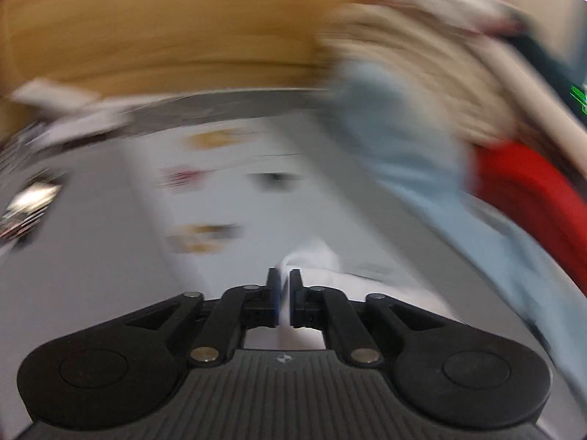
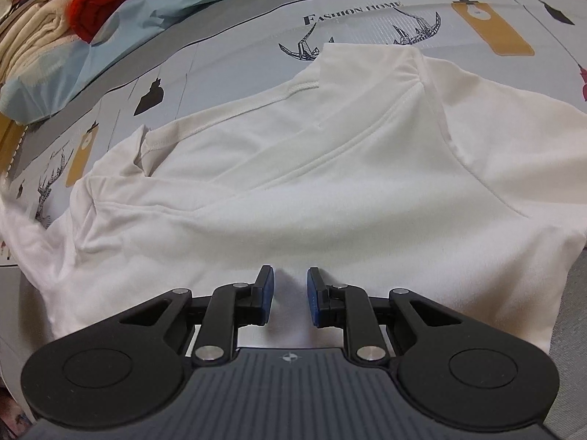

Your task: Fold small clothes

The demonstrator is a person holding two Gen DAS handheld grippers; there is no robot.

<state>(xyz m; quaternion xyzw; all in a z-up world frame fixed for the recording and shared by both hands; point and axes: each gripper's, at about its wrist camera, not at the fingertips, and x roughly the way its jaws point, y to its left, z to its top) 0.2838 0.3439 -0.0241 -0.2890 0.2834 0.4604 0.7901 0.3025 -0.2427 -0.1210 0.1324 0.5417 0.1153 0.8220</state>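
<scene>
A small white shirt (image 2: 312,168) lies spread on a grey printed mat (image 2: 367,11), its collar toward the far side and one side part folded over. My right gripper (image 2: 290,275) is open, its fingers low over the shirt's near hem. In the blurred left wrist view, my left gripper (image 1: 284,278) is shut on a bunched piece of the white shirt (image 1: 312,256), which rises between the fingers.
A pile of other clothes sits at the mat's edge: a light blue cloth (image 2: 110,36), a red garment (image 2: 95,3) and cream ones (image 2: 33,36). They also show in the left wrist view: blue (image 1: 396,128), red (image 1: 528,190). A wooden surface (image 1: 146,29) lies beyond.
</scene>
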